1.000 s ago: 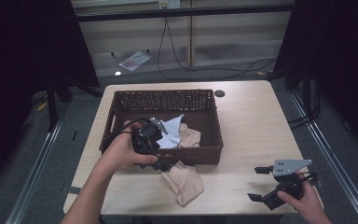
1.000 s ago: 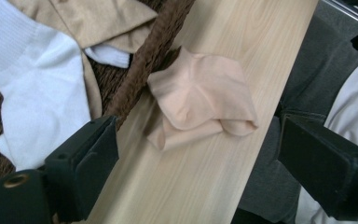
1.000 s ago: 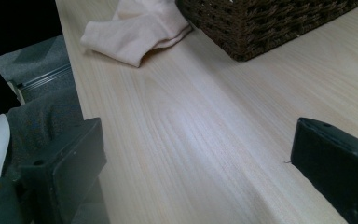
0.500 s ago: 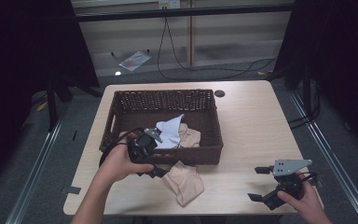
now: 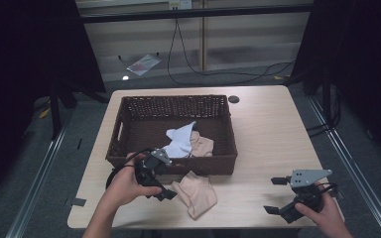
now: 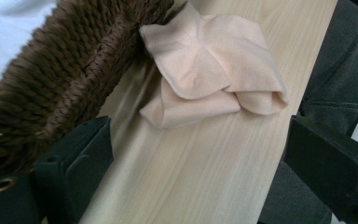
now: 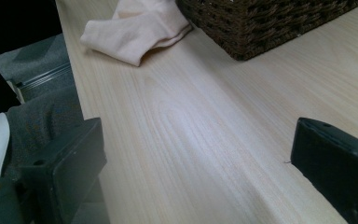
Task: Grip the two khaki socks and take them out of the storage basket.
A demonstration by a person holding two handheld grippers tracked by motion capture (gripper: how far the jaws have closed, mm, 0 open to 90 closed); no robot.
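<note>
A peach-coloured sock [image 5: 196, 192] [image 6: 209, 70] [image 7: 137, 28] lies crumpled on the wooden table against the front wall of a dark wicker basket [image 5: 129, 106] [image 6: 51, 88] [image 7: 265, 25]. Inside the basket lie a white cloth [image 5: 181, 139] and another peach piece [image 5: 202, 145]. My left gripper [image 5: 159, 179] [image 6: 200, 172] is open just left of the sock on the table, low over the wood, with nothing between its jaws. My right gripper [image 5: 277, 194] [image 7: 200, 172] is open near the table's front right corner, jaws empty, facing the sock and basket.
The table [image 5: 268, 129] has bare wood to the right of the basket. A small dark disc [image 5: 234, 99] sits near the far edge. Cables [image 5: 203, 69] and a scrap of paper [image 5: 143, 63] lie on the floor beyond the table.
My left gripper has drawn back out of the basket toward the front edge and come down beside the peach sock on the table. The right gripper has stayed put.
</note>
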